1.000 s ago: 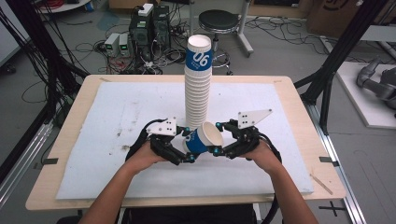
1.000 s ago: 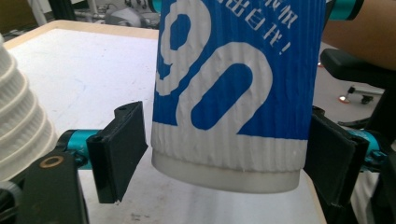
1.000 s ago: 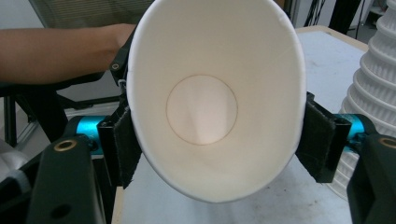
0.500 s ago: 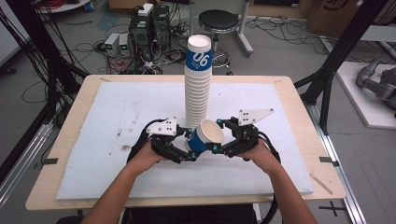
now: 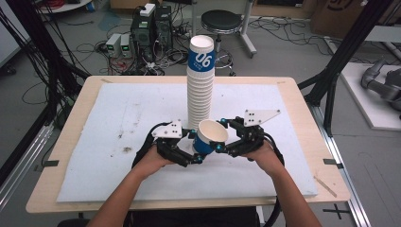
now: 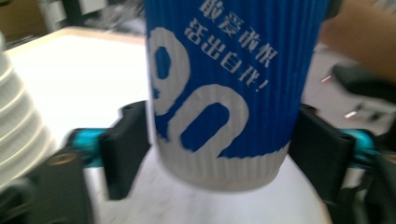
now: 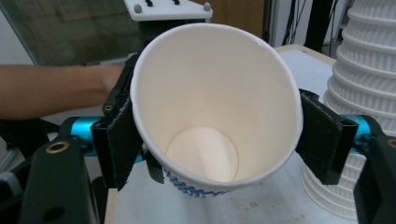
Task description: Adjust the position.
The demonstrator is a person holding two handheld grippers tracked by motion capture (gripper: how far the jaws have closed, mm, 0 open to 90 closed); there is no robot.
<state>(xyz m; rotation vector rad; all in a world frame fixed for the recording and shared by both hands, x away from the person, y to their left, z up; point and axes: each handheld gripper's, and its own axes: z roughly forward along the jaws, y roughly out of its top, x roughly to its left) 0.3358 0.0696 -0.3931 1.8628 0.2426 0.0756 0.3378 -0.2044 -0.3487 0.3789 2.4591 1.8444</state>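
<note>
Two hand-held grippers at the near middle of the table (image 5: 302,94), over a white sheet (image 5: 118,142), both on one paper cup (image 5: 211,138). Left hand-held gripper (image 5: 197,158): in from the left, low on the cup, jaws either side of the ribbed blue wall just above the white base. Jaws just now opening, yet in the left gripper view both black pads lying against the wall, so pinching the cup at its bottom. Right hand-held gripper (image 5: 220,149): in from the right, jaws just now closing with the cup between them. Seen from the right gripper view, pads pressed on either side of the rim, the mouth squeezed slightly oval. Cup clear of the sheet, tilted, open mouth up and toward the right, empty, white inside, blue outside with large white numerals and a line of white characters. Just beyond it on the far side, a tall stack of white ribbed cups (image 5: 199,94), upright on the sheet, topped by another blue-banded cup marked 06. Held cup right in front of the stack's foot, touching it or not hard to tell. Bare forearms in from the near edge, one hand on each gripper. Far behind the table, a black stool (image 5: 222,19) on the floor among cables.
</note>
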